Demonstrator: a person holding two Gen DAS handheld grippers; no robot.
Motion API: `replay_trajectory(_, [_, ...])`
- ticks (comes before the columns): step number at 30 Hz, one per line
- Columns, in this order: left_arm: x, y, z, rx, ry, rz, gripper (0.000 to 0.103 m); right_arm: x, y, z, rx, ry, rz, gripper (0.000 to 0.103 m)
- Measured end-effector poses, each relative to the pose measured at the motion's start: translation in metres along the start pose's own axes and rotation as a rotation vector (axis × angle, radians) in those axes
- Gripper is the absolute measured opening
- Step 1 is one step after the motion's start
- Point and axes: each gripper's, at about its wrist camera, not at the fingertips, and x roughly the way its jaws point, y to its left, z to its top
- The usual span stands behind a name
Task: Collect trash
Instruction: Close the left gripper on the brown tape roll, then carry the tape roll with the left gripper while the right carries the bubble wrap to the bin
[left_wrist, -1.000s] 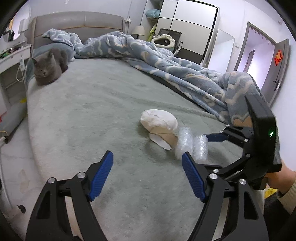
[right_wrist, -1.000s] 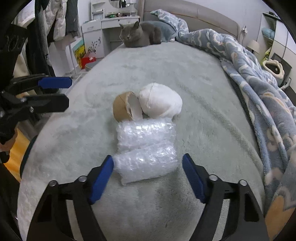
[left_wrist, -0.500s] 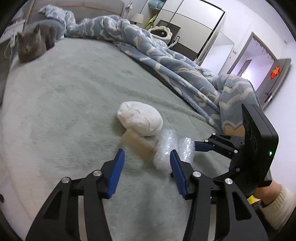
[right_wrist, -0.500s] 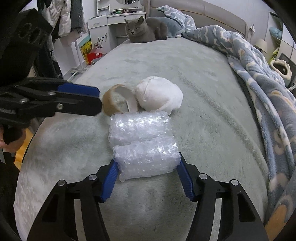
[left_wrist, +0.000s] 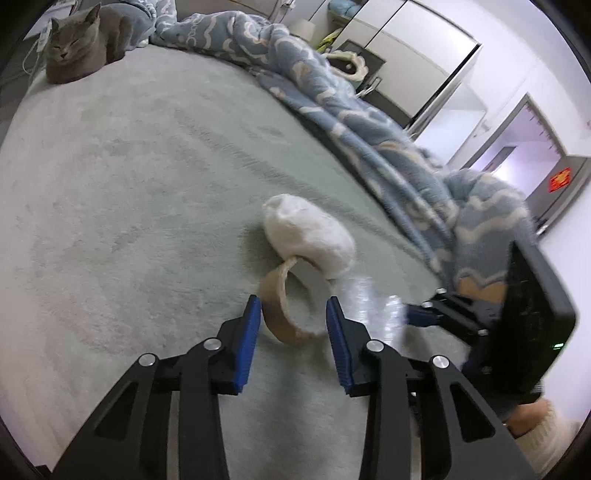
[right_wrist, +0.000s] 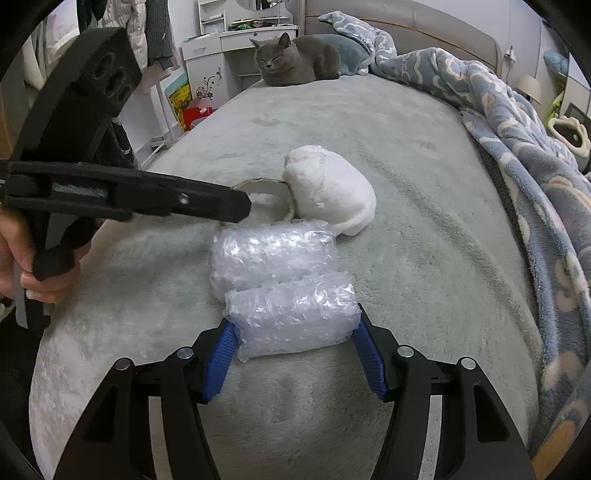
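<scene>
On the grey-green bed cover lie a brown cardboard ring (left_wrist: 275, 295), a white crumpled wad (left_wrist: 306, 236) and a roll of bubble wrap (right_wrist: 291, 314). My left gripper (left_wrist: 293, 323) straddles the ring (right_wrist: 266, 186) with its jaws closing; the blue pads stand right at the ring's sides. In the right wrist view the left gripper (right_wrist: 240, 203) reaches in from the left, held by a hand. My right gripper (right_wrist: 294, 323) is shut on the nearer fold of the bubble wrap (left_wrist: 369, 306), pads pressed into both ends. The wad (right_wrist: 328, 192) rests against the ring.
A grey cat (right_wrist: 291, 62) lies at the head of the bed. A blue patterned blanket (right_wrist: 517, 129) is bunched along the right side. The bed's left edge drops to a white dresser (right_wrist: 210, 66) and the floor. A wardrobe (left_wrist: 406, 55) stands beyond.
My left gripper came forward and down over the cardboard ring and its jaws narrowed around it. The right gripper's pads closed onto the bubble wrap and then held still.
</scene>
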Motion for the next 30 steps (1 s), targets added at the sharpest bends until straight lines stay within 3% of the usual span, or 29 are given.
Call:
replay_trajectory(6, [0.008, 0.007, 0.002, -0.005, 0.022, 0.045, 0.034, -0.001, -0.002, -0.001, 0.004, 0.001, 0.013, 0.061])
replay_trajectory(12, [0.009, 0.011, 0.004, 0.005, 0.026, 0.083, 0.007, -0.001, -0.003, 0.001, 0.0, 0.004, 0.013, 0.06])
replay_trajectory(19, [0.002, 0.011, 0.001, 0.01, 0.021, 0.083, 0.006, -0.004, -0.004, 0.002, 0.013, 0.004, 0.002, 0.059])
replay_trajectory(30, [-0.03, 0.008, -0.011, 0.021, -0.01, 0.126, 0.006, -0.027, -0.004, 0.004, 0.074, -0.04, -0.083, 0.059])
